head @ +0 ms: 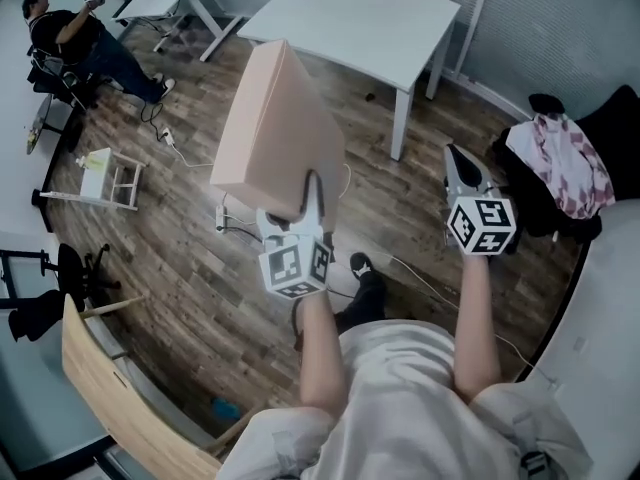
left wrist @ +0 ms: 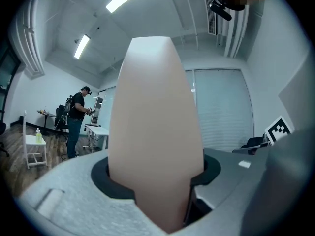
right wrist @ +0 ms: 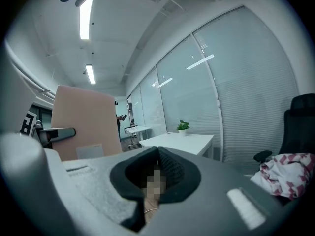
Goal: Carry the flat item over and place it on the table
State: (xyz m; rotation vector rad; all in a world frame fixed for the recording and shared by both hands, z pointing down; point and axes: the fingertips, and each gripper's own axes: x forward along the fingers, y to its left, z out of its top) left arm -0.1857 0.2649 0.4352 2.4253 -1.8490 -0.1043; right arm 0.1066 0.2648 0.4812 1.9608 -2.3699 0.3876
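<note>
left tool [head: 308, 208] is pinching the flat item [head: 275, 128] by its bottom edge. in the left gripper view the pink panel fills the gap btwn the jaws, pads tight on both faces. the item's in the air over the wood floor [head: 200, 298], resting on nothing.

its long axis runs up & out of the tool, leaning fwd, top edge toward the white worktop [head: 370, 23]. that's the relation that counts: the worktop lies ahead of the left tool & a bit to its right, well apart, w/ bare floor btwn.

right tool [head: 462, 173] is pressed together w/ nothing in it. it sits off to the right of the panel, not touching, abt level w/ the left one, so neither is clearly nearer the worktop.

my read: carry phase, placing not begun. the panel prob needs tipping fwd to lie flat once it's over the top.
</note>
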